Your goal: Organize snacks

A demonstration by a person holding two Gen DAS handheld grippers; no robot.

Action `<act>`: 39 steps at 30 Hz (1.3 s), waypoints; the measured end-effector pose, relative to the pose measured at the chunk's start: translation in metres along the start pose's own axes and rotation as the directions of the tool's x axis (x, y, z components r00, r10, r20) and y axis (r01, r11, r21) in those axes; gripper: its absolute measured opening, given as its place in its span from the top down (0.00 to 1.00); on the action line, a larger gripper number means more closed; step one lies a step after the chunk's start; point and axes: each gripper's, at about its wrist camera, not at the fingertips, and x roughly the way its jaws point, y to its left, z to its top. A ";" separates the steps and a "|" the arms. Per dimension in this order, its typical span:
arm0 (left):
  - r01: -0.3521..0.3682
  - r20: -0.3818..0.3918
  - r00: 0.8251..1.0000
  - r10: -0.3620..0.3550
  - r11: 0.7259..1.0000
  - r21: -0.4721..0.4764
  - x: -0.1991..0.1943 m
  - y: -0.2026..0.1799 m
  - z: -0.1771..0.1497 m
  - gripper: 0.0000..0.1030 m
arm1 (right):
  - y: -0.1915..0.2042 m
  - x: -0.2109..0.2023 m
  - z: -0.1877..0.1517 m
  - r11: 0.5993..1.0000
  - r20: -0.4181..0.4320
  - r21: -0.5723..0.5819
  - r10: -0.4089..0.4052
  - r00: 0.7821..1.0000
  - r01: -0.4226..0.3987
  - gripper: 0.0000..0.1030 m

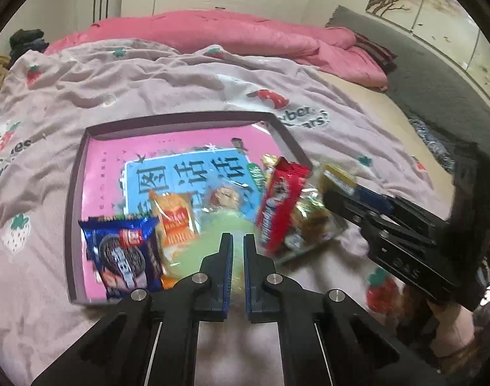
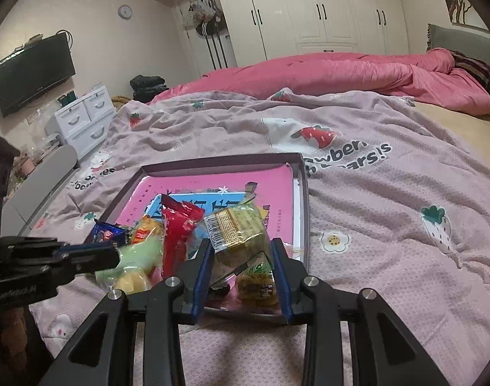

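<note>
Snack tray on bed, both grippers present.
Right gripper (image 2: 241,254) clamps a clear-wrapped yellow-green snack pack (image 2: 237,228) above the pink-lined shallow tray (image 1: 193,128); left gripper (image 1: 238,244) closed, empty.

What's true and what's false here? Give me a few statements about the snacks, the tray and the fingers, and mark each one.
1. The tray sits on the blanket. True.
2. The right fingers hold the blue packet. False: they grip a clear bag of snacks, and the blue packet lies in the tray.
3. The left fingers are closed on the green packet. True.
4. The TV shows a picture. False: its screen is dark.
</note>
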 end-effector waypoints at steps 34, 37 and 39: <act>0.087 -0.154 0.985 -0.074 0.993 0.078 0.018 0.002 -0.066 0.37 | 0.013 -0.013 -0.008 0.998 -0.015 -0.057 -0.005 1.000 0.004 0.49; 0.073 -0.175 0.983 -0.061 0.995 0.064 0.029 0.000 -0.070 0.37 | 0.015 -0.013 -0.010 0.998 -0.023 -0.069 -0.012 1.000 0.011 0.49; 0.065 -0.172 0.984 -0.054 0.996 0.058 0.033 -0.002 -0.071 0.38 | 0.017 -0.013 -0.011 0.997 -0.026 -0.074 -0.016 1.000 0.014 0.49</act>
